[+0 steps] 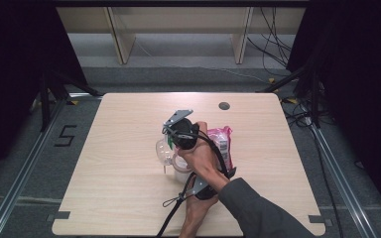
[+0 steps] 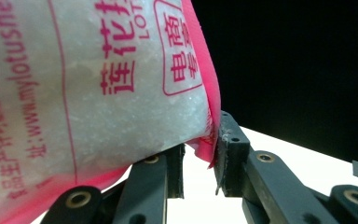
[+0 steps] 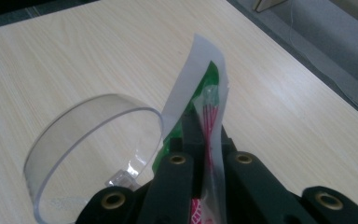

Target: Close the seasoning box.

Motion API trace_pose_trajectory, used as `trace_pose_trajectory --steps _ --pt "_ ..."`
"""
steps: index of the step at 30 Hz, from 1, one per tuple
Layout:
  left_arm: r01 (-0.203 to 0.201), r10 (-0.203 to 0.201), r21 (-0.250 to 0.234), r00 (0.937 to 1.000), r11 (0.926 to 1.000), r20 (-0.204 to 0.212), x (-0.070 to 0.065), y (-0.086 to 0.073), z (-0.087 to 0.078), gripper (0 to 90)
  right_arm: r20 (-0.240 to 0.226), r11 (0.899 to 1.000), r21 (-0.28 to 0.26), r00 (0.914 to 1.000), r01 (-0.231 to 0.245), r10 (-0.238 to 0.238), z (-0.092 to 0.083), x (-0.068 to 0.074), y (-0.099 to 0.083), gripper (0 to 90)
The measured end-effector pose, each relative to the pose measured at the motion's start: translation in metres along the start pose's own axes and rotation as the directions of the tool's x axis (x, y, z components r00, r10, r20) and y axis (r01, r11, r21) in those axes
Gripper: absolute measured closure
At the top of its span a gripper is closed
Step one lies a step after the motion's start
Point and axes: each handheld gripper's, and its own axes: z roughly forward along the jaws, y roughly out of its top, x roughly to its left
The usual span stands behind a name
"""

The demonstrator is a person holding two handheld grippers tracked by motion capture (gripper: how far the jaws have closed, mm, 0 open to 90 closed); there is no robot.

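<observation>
The pink sugar bag (image 2: 98, 88) is pinched at its bottom corner by the left tool (image 2: 199, 161); its torn top strip (image 3: 209, 116) is squeezed flat in the right tool (image 3: 204, 140), beside the clear cup (image 3: 93, 154) on the desk (image 3: 74, 56); the bag should be tipped slowly so nothing is spilled.

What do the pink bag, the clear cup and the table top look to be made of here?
Pink bag: thin, glossy plastic film, translucent, with white grains showing through. Clear cup: see-through rigid plastic or glass, hard to tell which; the rim catches light. Table: pale wood-grain surface, matte, probably laminate.
</observation>
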Motion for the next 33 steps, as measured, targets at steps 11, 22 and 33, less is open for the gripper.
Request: trace_pose_trajectory --steps 11,22,33 --pt "-0.02 0.02 0.019 0.9997 0.9996 0.016 0.001 0.0 0.001 75.2 0.01 1.0 -0.013 0.9999 -0.011 0.011 0.0 0.0 0.001 90.0" --pt "-0.02 0.02 0.031 0.9996 0.9993 0.022 0.002 -0.002 0.002 75.4 0.006 1.0 -0.025 0.9998 -0.02 0.02 -0.006 -0.004 0.0 90.0" --pt "0.171 -0.17 -0.016 0.984 0.9851 0.053 -0.007 -0.002 0.006 75.7 -0.008 0.998 -0.058 0.9993 -0.038 0.038 -0.009 -0.009 -0.002 90.0"
